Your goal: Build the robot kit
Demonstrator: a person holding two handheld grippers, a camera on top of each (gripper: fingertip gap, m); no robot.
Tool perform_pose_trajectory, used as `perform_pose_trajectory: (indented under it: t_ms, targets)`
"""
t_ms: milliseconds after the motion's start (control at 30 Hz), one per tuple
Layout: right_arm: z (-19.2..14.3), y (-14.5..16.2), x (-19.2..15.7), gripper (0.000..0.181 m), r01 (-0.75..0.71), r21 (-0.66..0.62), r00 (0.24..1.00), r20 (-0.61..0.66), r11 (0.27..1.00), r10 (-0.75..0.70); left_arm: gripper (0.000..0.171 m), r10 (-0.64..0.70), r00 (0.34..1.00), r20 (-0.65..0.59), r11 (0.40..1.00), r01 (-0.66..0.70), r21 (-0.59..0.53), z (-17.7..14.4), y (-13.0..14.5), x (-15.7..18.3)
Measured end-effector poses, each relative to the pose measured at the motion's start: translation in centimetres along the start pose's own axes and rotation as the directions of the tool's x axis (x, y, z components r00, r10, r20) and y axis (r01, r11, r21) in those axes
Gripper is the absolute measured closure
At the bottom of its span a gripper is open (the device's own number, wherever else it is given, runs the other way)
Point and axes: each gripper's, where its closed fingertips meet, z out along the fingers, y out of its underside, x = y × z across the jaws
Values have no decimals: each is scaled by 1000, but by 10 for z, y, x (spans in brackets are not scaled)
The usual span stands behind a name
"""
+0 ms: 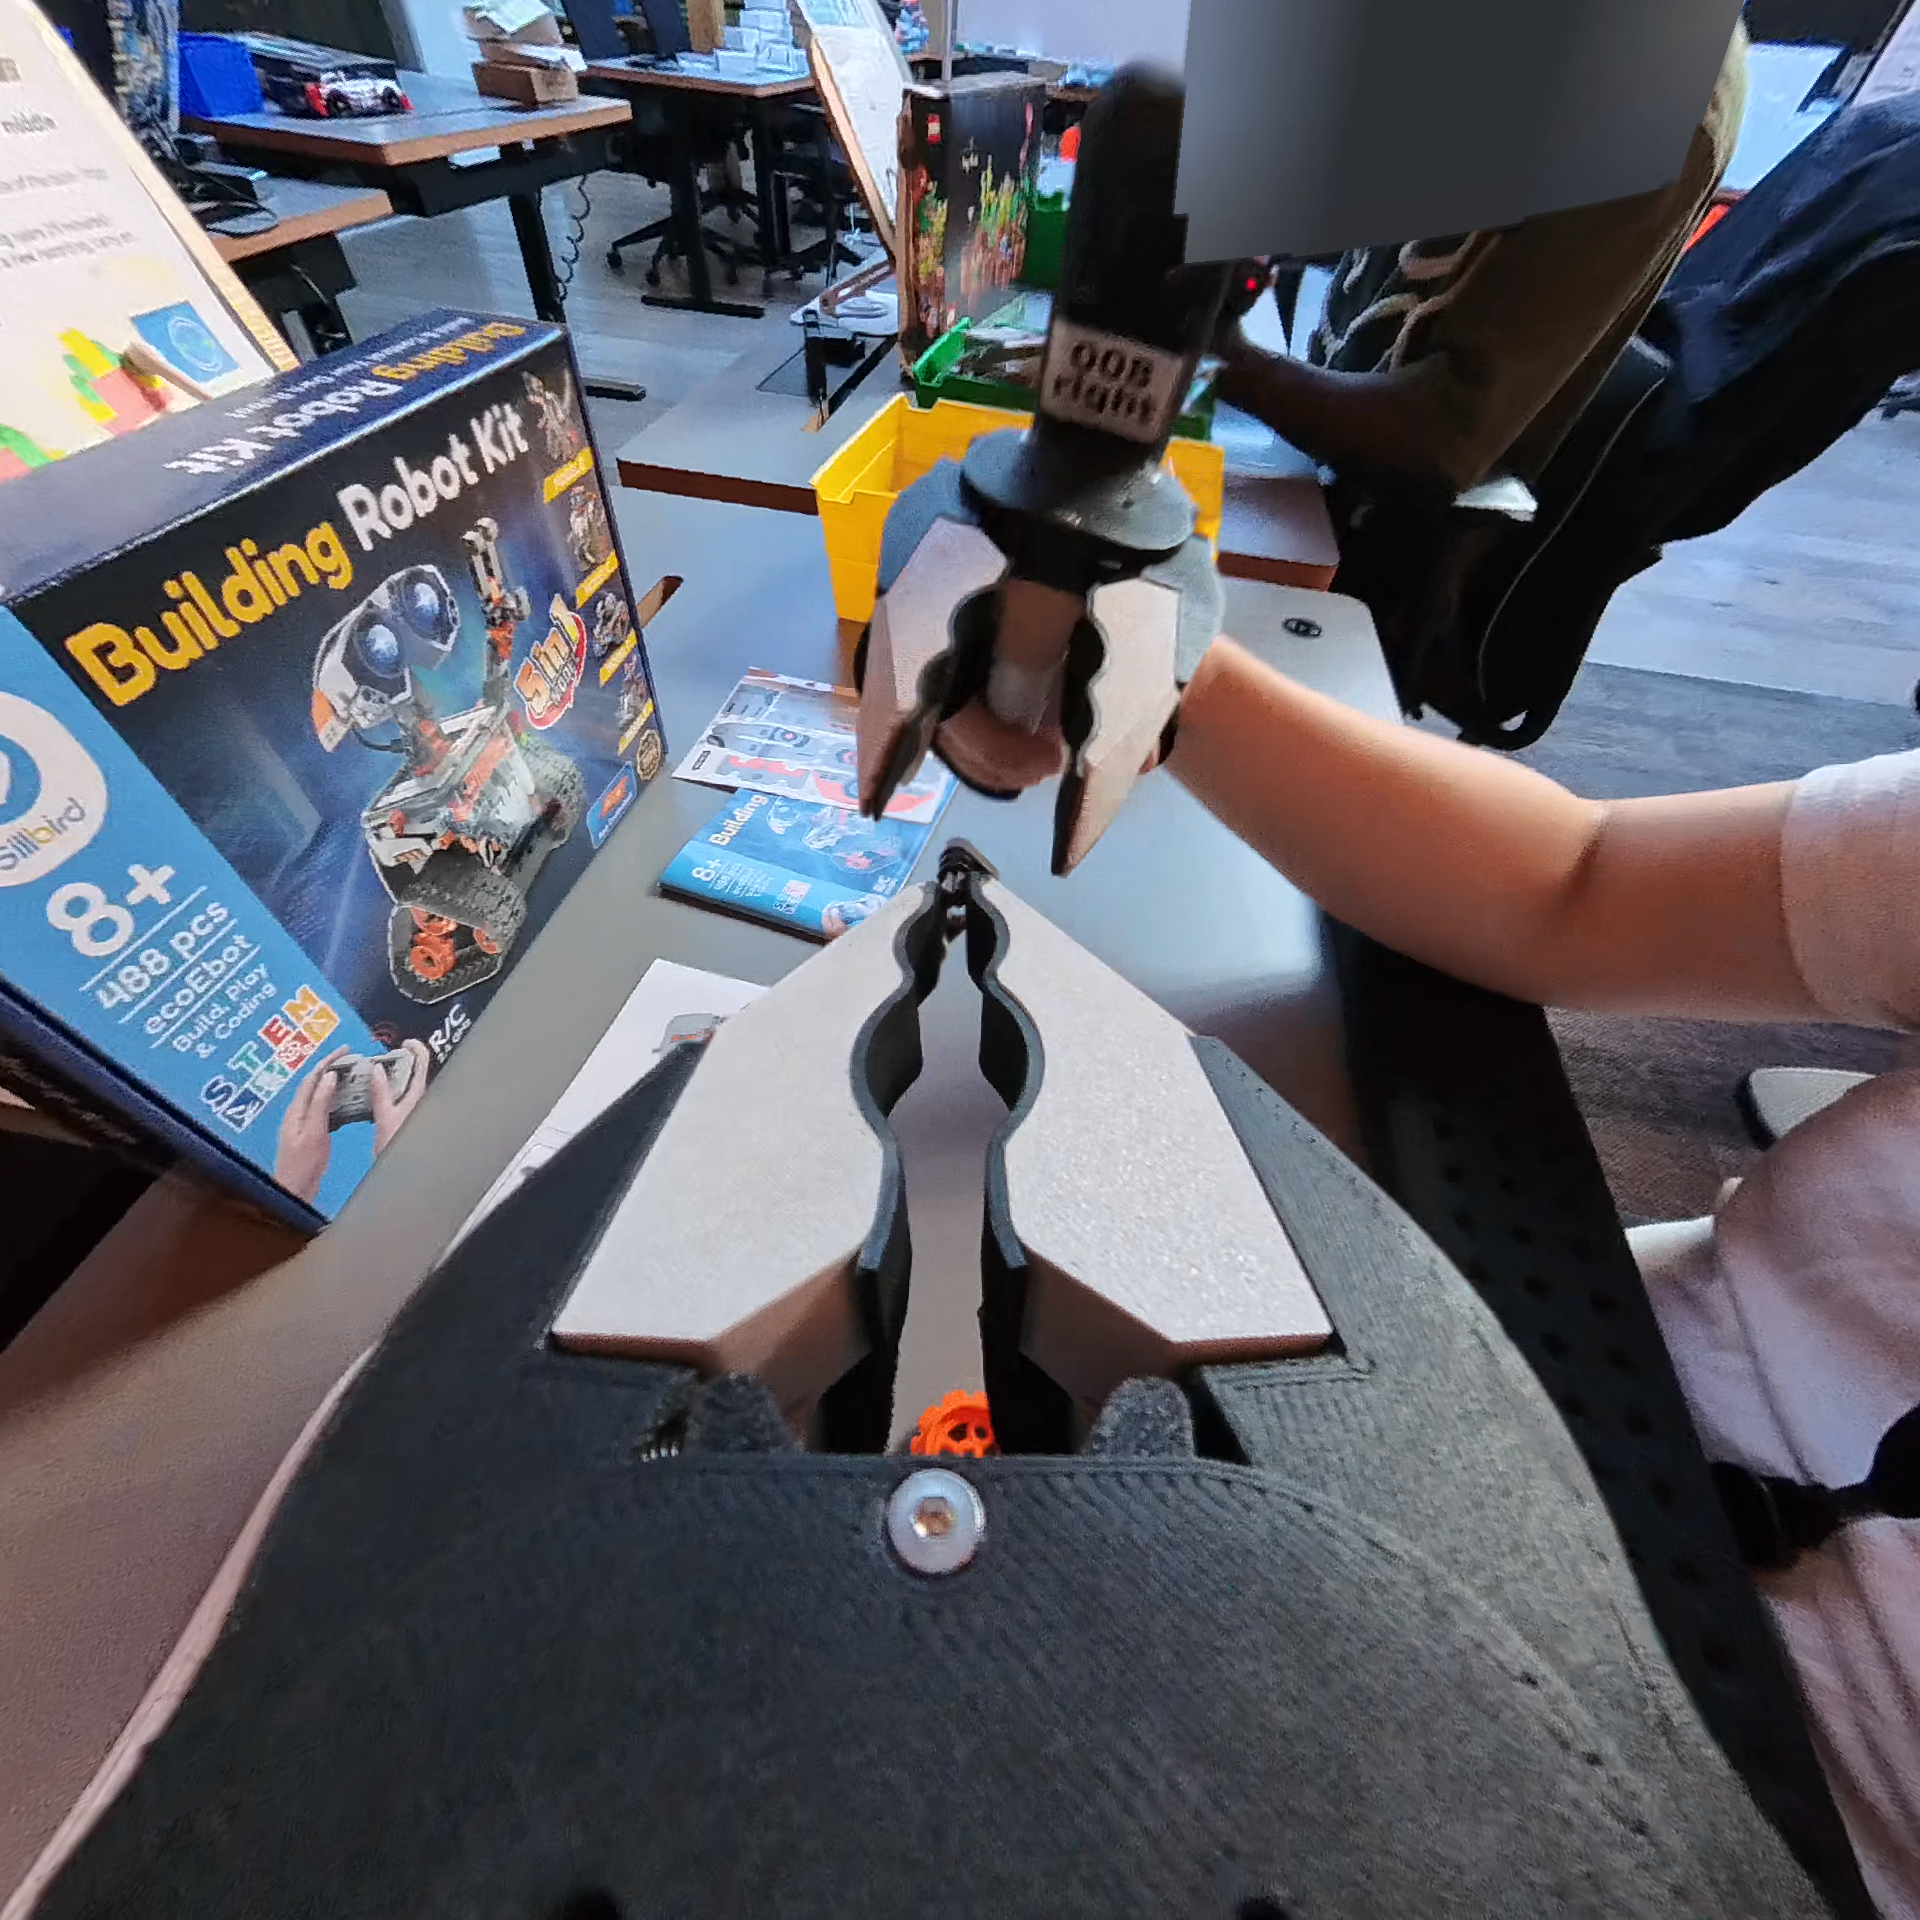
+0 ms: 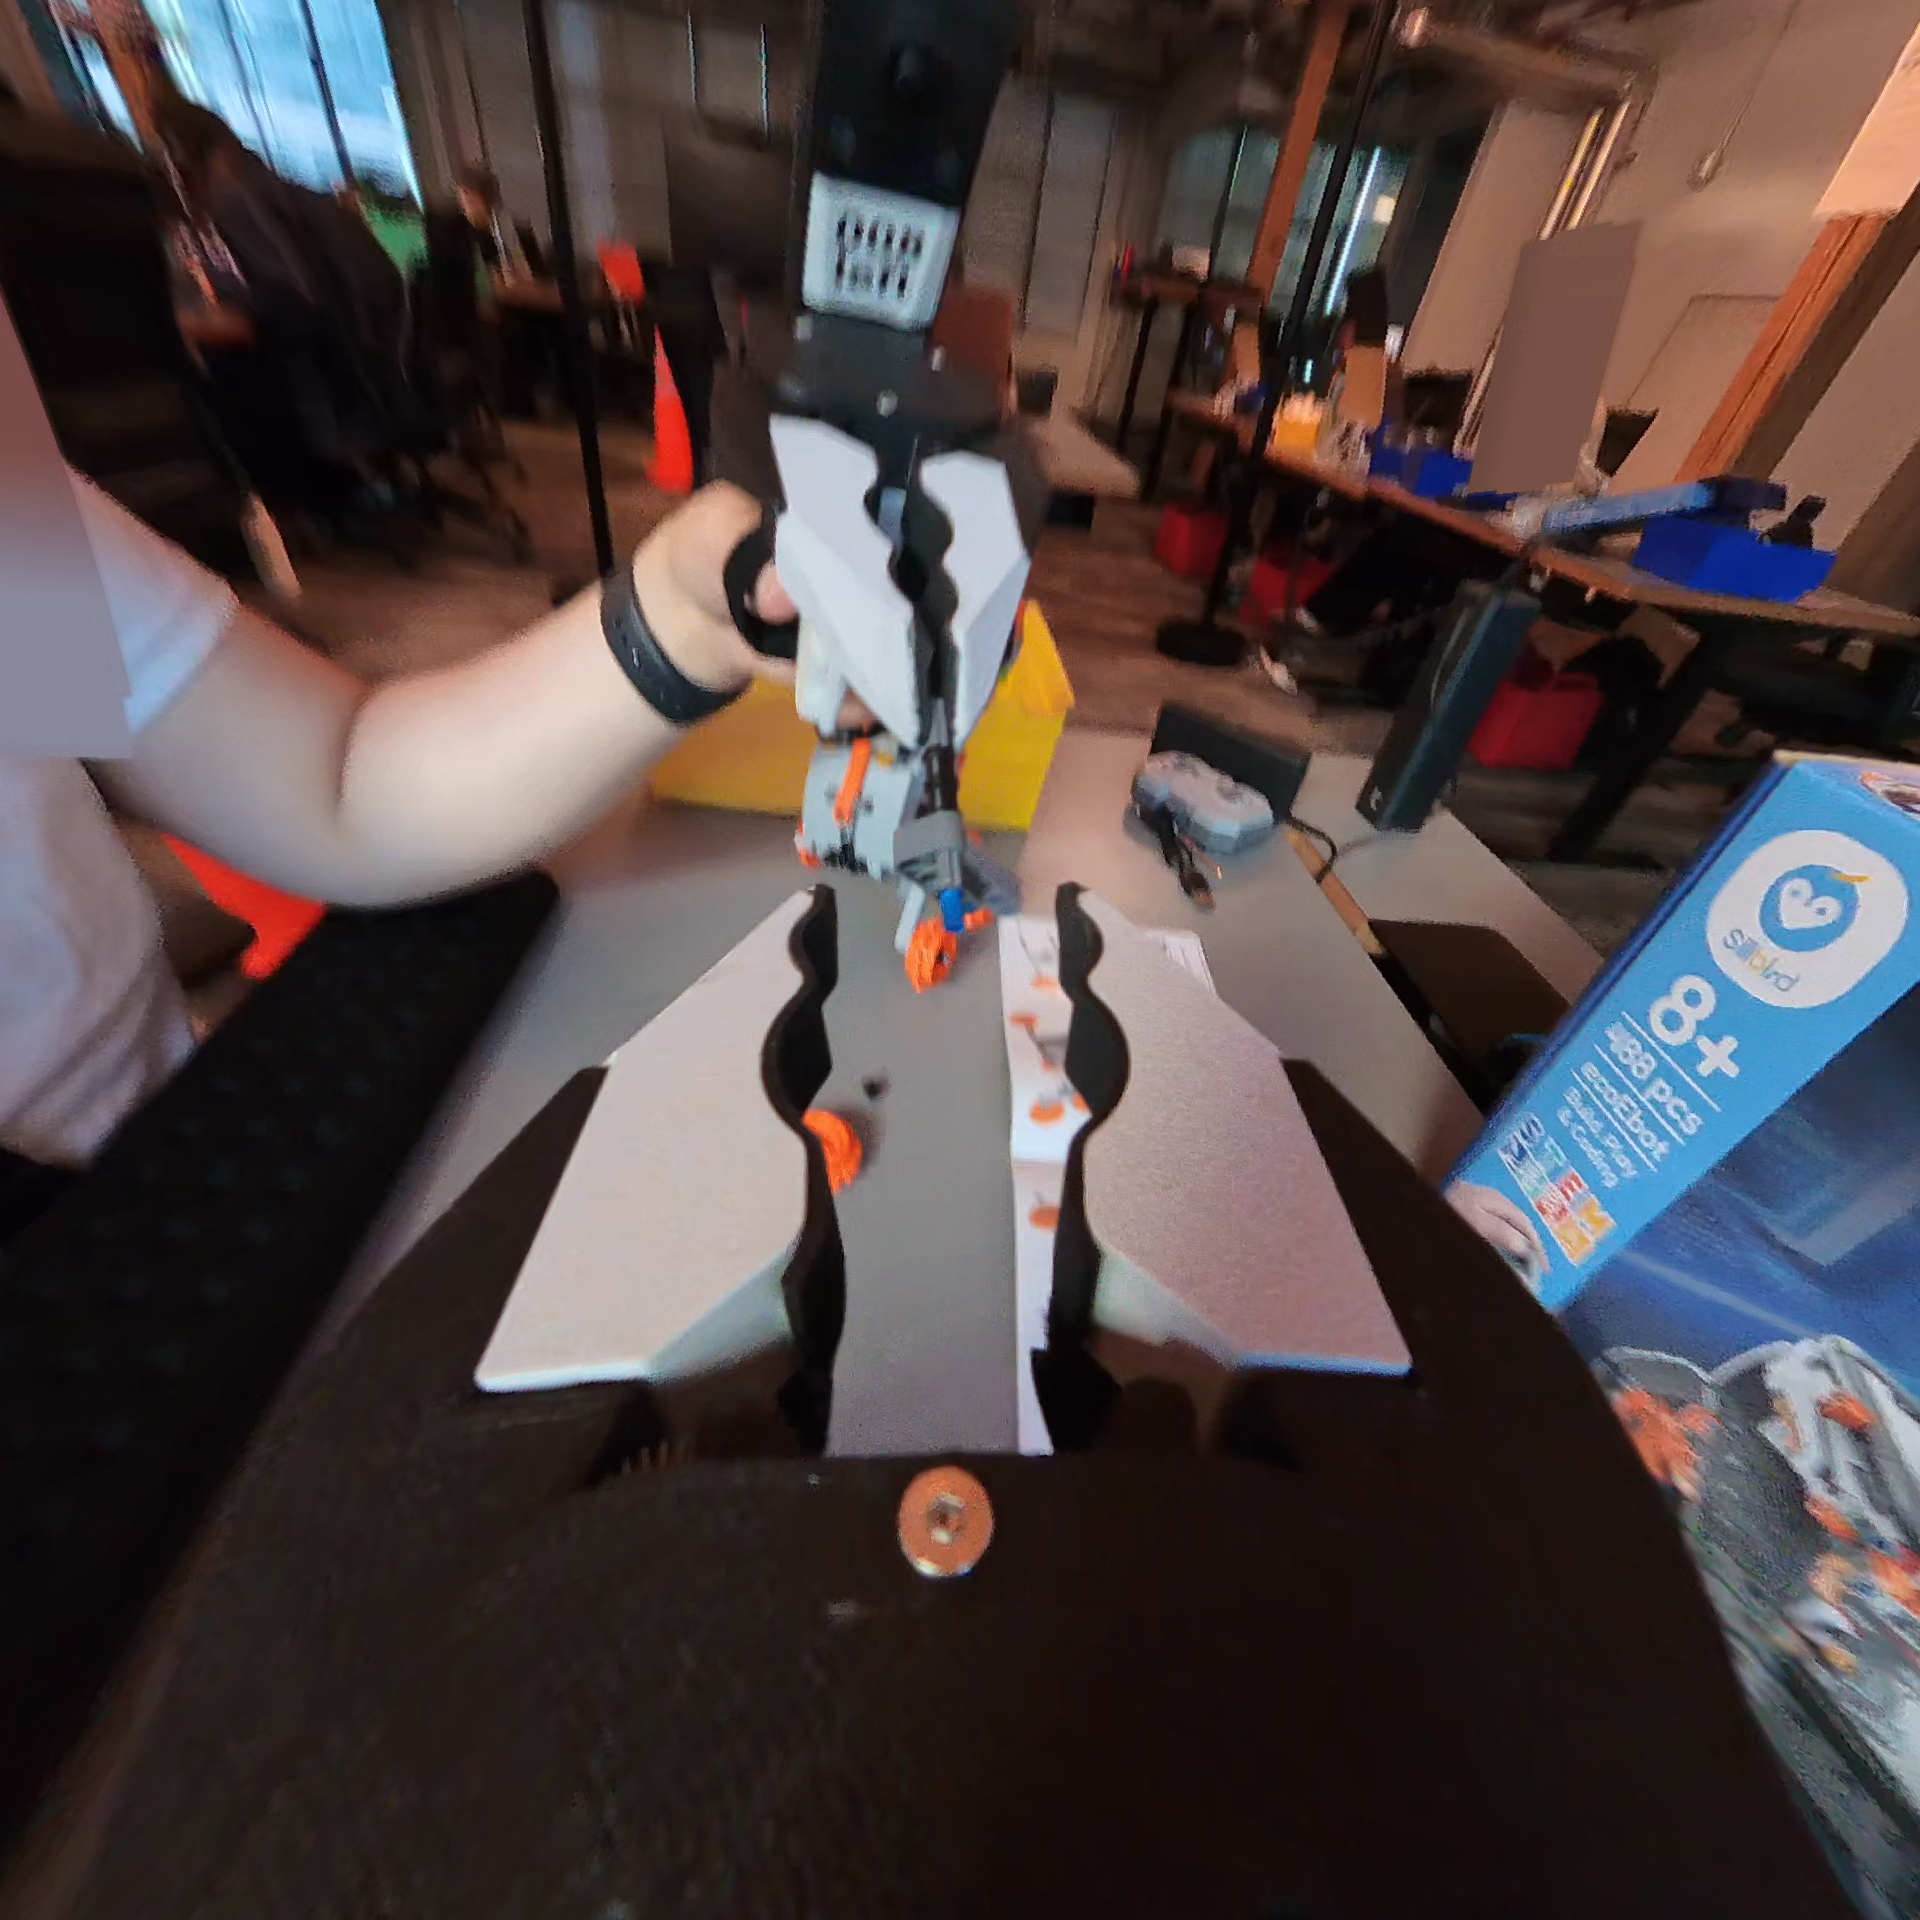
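My left gripper (image 1: 961,883) is shut; only a small black part (image 1: 958,864) shows at its tips. The right wrist view shows the left gripper (image 2: 935,732) from the front. It is shut on a grey and orange brick assembly (image 2: 883,810), which hangs below it above the grey table (image 2: 665,966). My right gripper (image 2: 945,899) is open and empty, just in front of the assembly. It faces the left gripper in the left wrist view (image 1: 971,831). An orange gear (image 2: 836,1143) lies on the table between the right fingers and also shows in the left wrist view (image 1: 954,1429).
A blue robot kit box (image 1: 312,727) stands at the table's left, and shows in the right wrist view (image 2: 1714,1039). A yellow bin (image 1: 883,499) sits at the far end. Booklets (image 1: 800,862), a white instruction sheet (image 2: 1039,1039) and a grey controller (image 2: 1205,805) lie on the table. Less than 4 cm separates the two grippers' tips.
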Motion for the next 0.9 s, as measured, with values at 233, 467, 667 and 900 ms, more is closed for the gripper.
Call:
perform_pose_trajectory:
  t_ms: [233,467,667,900]
  targets:
    - [10,-21,-1,139,-115,313,991,106,943,86,170,-78,997,-14,991,79,103,-6,-15,-5]
    - [11,-37,-6,167,90,366,996,-28,926,-86,170,-120,987,-110,979,136,154,-9,-24,5]
    - [7,-42,-7,162,78,375,997,-21,924,-75,170,-125,985,-122,977,144,160,-6,-25,8]
    - [8,-39,-8,167,49,345,999,2,937,-54,170,-153,978,-138,970,175,166,-5,-25,6]
